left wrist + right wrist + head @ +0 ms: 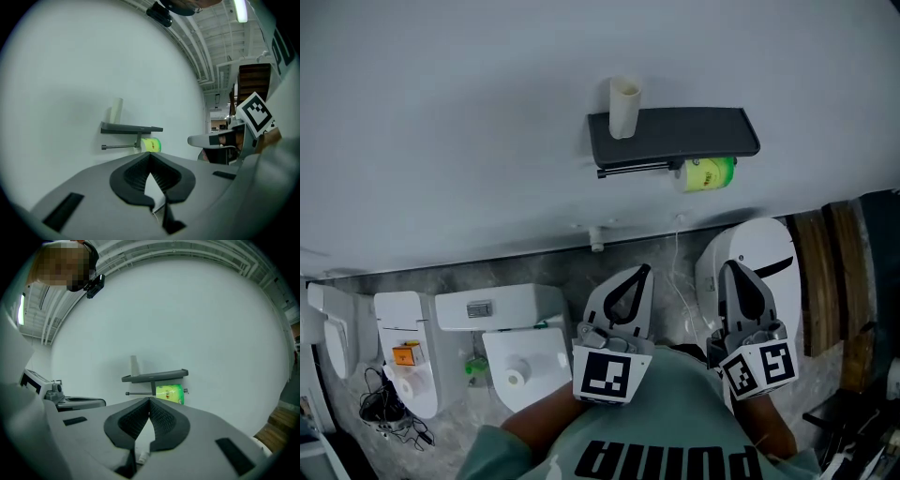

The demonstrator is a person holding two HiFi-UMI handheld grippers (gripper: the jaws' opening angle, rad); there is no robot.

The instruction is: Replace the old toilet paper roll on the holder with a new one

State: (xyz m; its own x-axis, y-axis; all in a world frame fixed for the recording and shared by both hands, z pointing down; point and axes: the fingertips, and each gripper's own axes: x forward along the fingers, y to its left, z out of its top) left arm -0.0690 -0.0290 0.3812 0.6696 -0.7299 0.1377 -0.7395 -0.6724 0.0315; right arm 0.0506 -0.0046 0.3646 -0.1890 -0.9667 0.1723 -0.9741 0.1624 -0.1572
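A person faces a wall-mounted toilet paper holder (pixel 675 131), with a left hand-held gripper (pixel 641 274) and a right hand-held gripper (pixel 733 270) held close to the chest. Both point toward the wall and are well apart from the fixture. Each hand-held gripper has its jaws pressed together with nothing between them, a stance that suggests an approach rather than a grasp. A bare cardboard tube (pixel 624 108) stands upright at the left end of the holder's dark shelf, apparently parked there as the spent core. Below the shelf a thin bar (pixel 628 170) juts to the left, bare along the length that shows. A green-wrapped roll (pixel 709 173) sits at the bar's right end, tucked under the shelf. Seen along either pair of jaws, that roll lies ahead of and above the closed tips, with open space between and nothing yet within reach. White toilets (pixel 525 352) line the floor beneath the holder.
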